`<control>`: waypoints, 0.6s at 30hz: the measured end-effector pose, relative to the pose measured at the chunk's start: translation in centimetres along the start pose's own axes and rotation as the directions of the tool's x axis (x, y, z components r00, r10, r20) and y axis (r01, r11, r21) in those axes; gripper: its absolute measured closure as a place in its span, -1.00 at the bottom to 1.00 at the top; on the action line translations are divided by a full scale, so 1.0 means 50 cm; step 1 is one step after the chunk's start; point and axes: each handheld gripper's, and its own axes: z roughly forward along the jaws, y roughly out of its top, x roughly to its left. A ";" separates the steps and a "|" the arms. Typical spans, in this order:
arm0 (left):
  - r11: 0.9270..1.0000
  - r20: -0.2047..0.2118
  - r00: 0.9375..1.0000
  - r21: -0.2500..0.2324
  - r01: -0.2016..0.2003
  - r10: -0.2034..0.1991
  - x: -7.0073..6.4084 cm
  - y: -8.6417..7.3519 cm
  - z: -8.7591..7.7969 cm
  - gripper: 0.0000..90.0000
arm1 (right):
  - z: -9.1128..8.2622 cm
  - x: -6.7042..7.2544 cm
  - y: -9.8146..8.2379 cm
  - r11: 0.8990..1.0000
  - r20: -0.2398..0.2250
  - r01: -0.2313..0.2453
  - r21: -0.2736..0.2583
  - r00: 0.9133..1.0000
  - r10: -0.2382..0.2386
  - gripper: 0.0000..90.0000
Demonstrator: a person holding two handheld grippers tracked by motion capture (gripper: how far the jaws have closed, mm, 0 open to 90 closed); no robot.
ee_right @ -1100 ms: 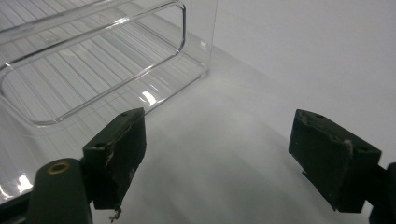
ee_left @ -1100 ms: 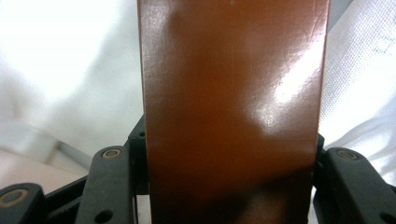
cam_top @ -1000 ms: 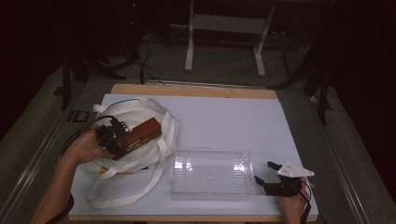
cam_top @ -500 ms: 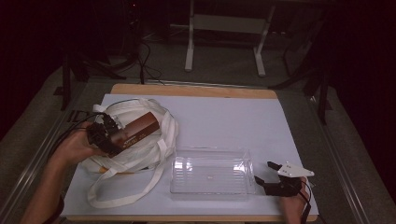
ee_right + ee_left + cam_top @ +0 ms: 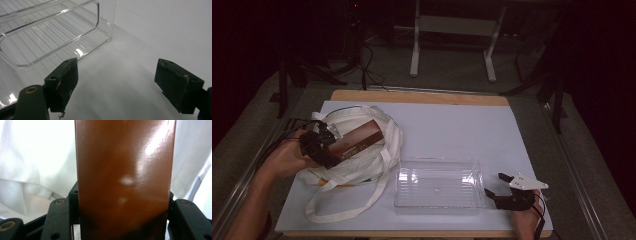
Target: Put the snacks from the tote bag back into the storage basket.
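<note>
**Brown box held over the white bag**

The left tongs (image 5: 328, 145) grip a glossy brown box (image 5: 357, 141) by its two sides, above the white bag (image 5: 362, 167). The right tongs (image 5: 498, 187) stand wide apart on the worktop (image 5: 452, 125), just beside the clear tray (image 5: 437, 189).

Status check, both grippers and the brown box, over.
Left gripper shut on brown box, over white bag. Right gripper open, beside clear tray. Nothing in the way.
</note>
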 end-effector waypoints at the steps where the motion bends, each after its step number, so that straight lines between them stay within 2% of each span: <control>1: 1.000 0.006 1.000 -0.006 -0.002 0.002 -0.001 0.001 -0.003 -0.01 | 0.000 0.000 0.000 1.000 0.000 0.000 0.000 1.000 0.000 -0.58; 12: 0.997 0.063 0.997 -0.065 -0.042 0.046 -0.016 0.015 -0.031 -0.01 | 0.000 0.000 0.000 1.000 -0.001 0.000 -0.001 1.000 0.000 -0.58; 18: 0.991 0.087 0.994 -0.120 -0.060 0.070 -0.026 0.018 -0.048 -0.01 | 0.000 0.000 0.000 1.000 -0.001 0.000 -0.001 1.000 0.000 -0.58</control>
